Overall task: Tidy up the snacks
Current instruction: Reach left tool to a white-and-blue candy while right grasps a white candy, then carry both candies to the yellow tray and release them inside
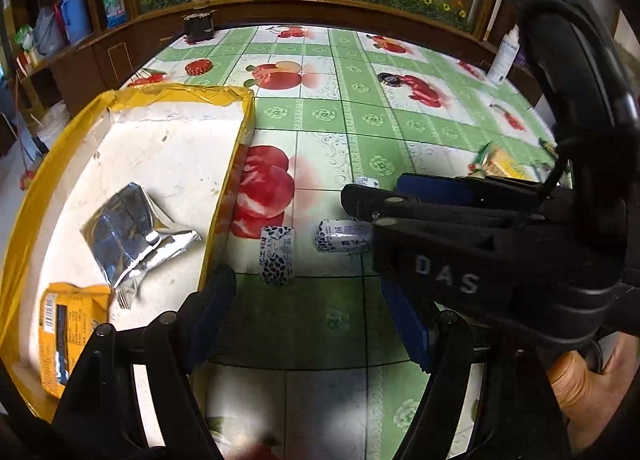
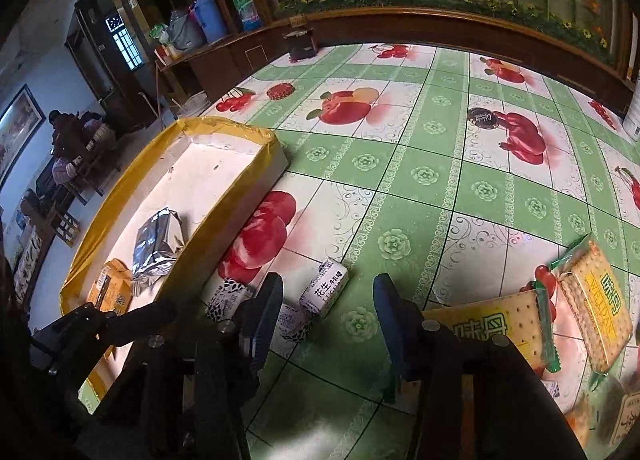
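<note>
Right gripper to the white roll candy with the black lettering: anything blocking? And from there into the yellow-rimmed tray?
Nothing visible blocks it. The right gripper is open and empty, and the roll candy lies on bare tablecloth just ahead. Toward the tray, two cow-print candies lie in between, and the tray's raised wall must be cleared.

free: surface mid-right, far | blocked: tray wall left; candy rolls near; cracker packs right

tablecloth: fruit print | white bottle (far edge) | dark disc, perhaps a lid
</note>
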Available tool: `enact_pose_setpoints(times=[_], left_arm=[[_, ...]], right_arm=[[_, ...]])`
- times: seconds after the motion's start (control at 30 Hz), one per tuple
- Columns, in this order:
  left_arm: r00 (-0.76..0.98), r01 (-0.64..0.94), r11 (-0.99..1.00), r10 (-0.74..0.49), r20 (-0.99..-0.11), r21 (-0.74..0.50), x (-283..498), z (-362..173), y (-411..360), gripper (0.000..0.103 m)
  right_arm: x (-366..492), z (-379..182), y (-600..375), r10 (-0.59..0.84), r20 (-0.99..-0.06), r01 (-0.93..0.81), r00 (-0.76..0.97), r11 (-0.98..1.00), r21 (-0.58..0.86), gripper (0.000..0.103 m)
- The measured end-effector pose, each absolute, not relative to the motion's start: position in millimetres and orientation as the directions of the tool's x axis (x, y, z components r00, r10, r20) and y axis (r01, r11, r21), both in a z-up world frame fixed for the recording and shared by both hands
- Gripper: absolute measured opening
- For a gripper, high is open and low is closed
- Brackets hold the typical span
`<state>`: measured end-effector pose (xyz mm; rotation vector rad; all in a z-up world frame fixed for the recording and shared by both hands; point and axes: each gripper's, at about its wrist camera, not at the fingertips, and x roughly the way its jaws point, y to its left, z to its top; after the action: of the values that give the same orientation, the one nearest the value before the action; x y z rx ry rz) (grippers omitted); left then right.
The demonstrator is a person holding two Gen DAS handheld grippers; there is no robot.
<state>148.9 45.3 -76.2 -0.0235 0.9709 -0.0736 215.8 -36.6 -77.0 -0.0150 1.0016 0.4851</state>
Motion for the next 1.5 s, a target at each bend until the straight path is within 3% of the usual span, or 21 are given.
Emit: enact_pose_setpoints(times=[0.07, 0.2, 0.47, 0.57, 0.6, 0.63, 0.67, 0.7, 0.93, 1.23, 1.5], left_arm=[[0.566, 0.040, 0.999, -0.024, -0.824, -0.002, 152.0, -77.8, 41.1, 0.075], [0.544, 0.032, 0.995, 0.058, -0.837, 0.089, 160.1, -83.6, 28.9, 0.075], [0.512, -0.001, 0.998, 0.058, -0.857, 0.067, 172.1, -98.6, 30.4, 0.077], [0.516, -0.024, 0.998, 0.055, -0.855, 0.050, 176.9, -97.8, 36.7, 0.073], [0.520, -0.026, 0.999, 0.052, -0.852, 0.046, 177.9, -97.5, 37.8, 0.062], [0.523, -0.019, 1.000, 0.021, -0.852, 0.013, 178.0, -96.7, 40.1, 0.040], [0.525, -0.020, 1.000, 0.010, -0.851, -0.001, 177.8, -95.1, 41.8, 0.032], [0.524, -0.018, 1.000, 0.011, -0.852, 0.002, 178.2, -94.3, 42.4, 0.016], [0.574, 0.002, 0.999, -0.044, -0.818, -0.053, 149.1, -76.8, 44.3, 0.016], [0.707, -0.063, 0.997, 0.022, -0.707, -0.032, 68.8, -14.6, 41.4, 0.016], [0.724, -0.156, 0.986, 0.076, -0.686, -0.056, 39.5, -2.3, 91.6, 0.016]], right_arm=[[221.3, -82.6, -34.2, 0.363, -0.822, -0.397, 0.439, 0.899, 0.185, 0.042], [224.1, -88.0, -31.9, 0.302, -0.838, -0.398, 0.454, 0.910, 0.113, 0.014], [208.2, -63.0, -85.8, 0.335, -0.780, -0.343, 0.528, 0.925, 0.165, 0.014], [197.1, -41.0, -112.1, 0.366, -0.738, -0.322, 0.567, 0.923, 0.209, 0.014], [193.6, -34.7, -118.8, 0.381, -0.725, -0.319, 0.574, 0.919, 0.231, 0.014], [187.4, -26.8, -126.9, 0.388, -0.709, -0.313, 0.589, 0.918, 0.242, 0.014], [182.7, -20.9, -131.9, 0.387, -0.698, -0.307, 0.602, 0.920, 0.245, 0.014], [178.2, -15.1, -136.1, 0.395, -0.687, -0.304, 0.610, 0.917, 0.257, 0.014], [131.1, 13.0, -159.1, 0.427, -0.612, -0.313, 0.666, 0.904, 0.290, 0.014], [68.8, 4.3, -139.3, 0.247, -0.679, -0.262, 0.691, 0.961, 0.083, 0.014], [39.3, 14.1, -98.8, 0.303, -0.652, -0.359, 0.695, 0.932, 0.050, 0.014]])
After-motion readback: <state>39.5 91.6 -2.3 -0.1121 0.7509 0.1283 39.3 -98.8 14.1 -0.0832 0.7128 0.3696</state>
